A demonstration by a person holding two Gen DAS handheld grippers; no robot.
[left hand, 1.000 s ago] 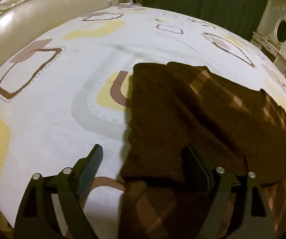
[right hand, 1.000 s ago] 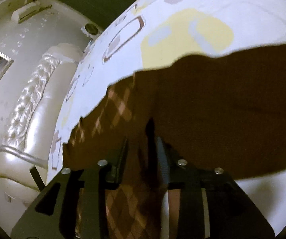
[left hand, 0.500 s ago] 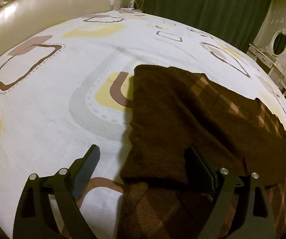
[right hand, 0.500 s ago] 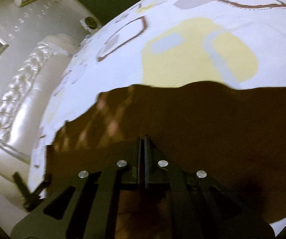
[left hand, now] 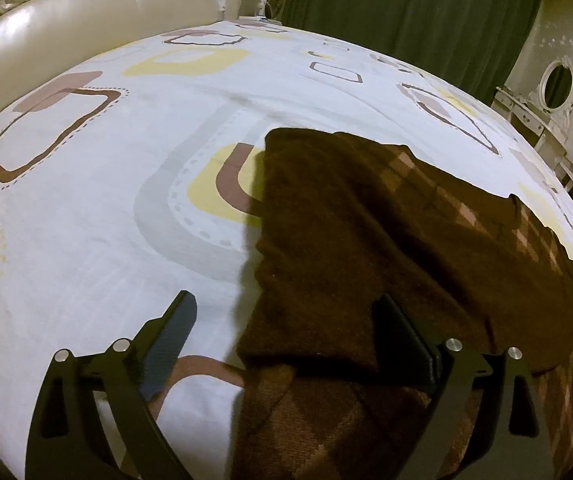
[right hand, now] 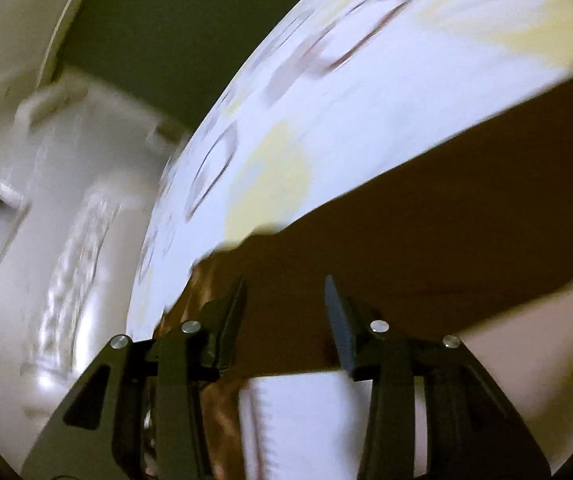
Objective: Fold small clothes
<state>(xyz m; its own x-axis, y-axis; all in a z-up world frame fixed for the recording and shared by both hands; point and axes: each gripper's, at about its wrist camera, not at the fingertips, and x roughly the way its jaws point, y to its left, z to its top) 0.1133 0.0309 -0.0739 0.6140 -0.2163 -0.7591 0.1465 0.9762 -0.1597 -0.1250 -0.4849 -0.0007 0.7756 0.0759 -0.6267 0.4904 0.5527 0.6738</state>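
A dark brown knit garment (left hand: 366, 240) with an argyle pattern lies on the patterned bed sheet (left hand: 126, 220), one plain brown layer folded over the argyle part. My left gripper (left hand: 286, 316) hovers low over its near left edge, jaws wide and still opening. One finger (left hand: 174, 328) is over bare sheet and the other over the cloth, with nothing pinched. In the blurred right wrist view my right gripper (right hand: 286, 292) is above the garment (right hand: 426, 220). Its jaws are opening and no cloth is clamped between them.
A cream padded headboard (left hand: 86, 12) lines the far left of the bed and shows blurred in the right wrist view as the headboard (right hand: 66, 240). Green curtains (left hand: 406, 12) hang behind. A white dressing table with an oval mirror (left hand: 554, 84) stands at the right.
My right gripper closed over the cloth, then opened and swung off fast, which blurs its view. The left gripper stayed in place, jaws slightly wider.
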